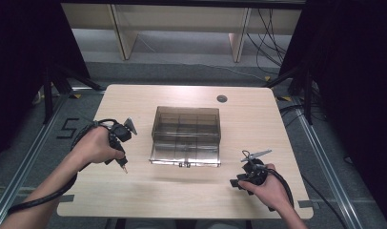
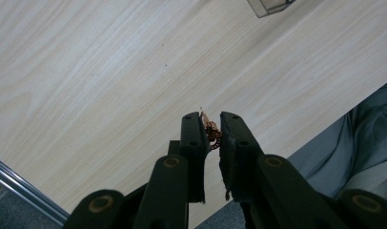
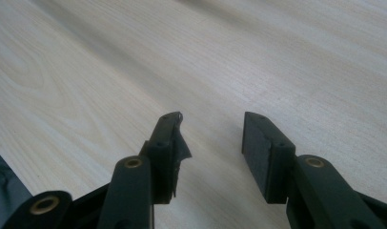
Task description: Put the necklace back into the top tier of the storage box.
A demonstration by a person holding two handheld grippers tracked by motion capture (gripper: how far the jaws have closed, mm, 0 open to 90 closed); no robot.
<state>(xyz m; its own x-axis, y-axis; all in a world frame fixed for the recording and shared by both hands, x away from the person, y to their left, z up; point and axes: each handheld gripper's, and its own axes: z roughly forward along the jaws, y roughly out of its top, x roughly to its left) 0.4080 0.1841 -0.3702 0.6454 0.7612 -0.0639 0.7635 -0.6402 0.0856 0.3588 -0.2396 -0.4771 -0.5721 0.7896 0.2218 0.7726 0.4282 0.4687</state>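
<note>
A smoky clear compartment box [image 1: 156, 125] stands open at the table's middle, its lid [image 1: 184, 153] folded flat toward me. My left gripper [image 1: 125, 167] hovers left of the box, pointing down at the table. Its jaws [image 2: 211, 120] are shut on a small coppery coiled piece [image 2: 212, 131], whose tip pokes out above them. One corner of the box [image 2: 272, 5] is in the left gripper view. My right gripper [image 1: 237, 182] rests low near the front right of the table, right of the lid. Nothing sits between its open jaws [image 3: 211, 130], with bare wood below.
A round cable hole [image 1: 222, 98] lies behind the box. The light wooden table [image 1: 148, 200] has rounded corners and metal floor rails on both sides. Cables trail from both grippers. My clothing [image 2: 370, 138] lies past the table's front edge.
</note>
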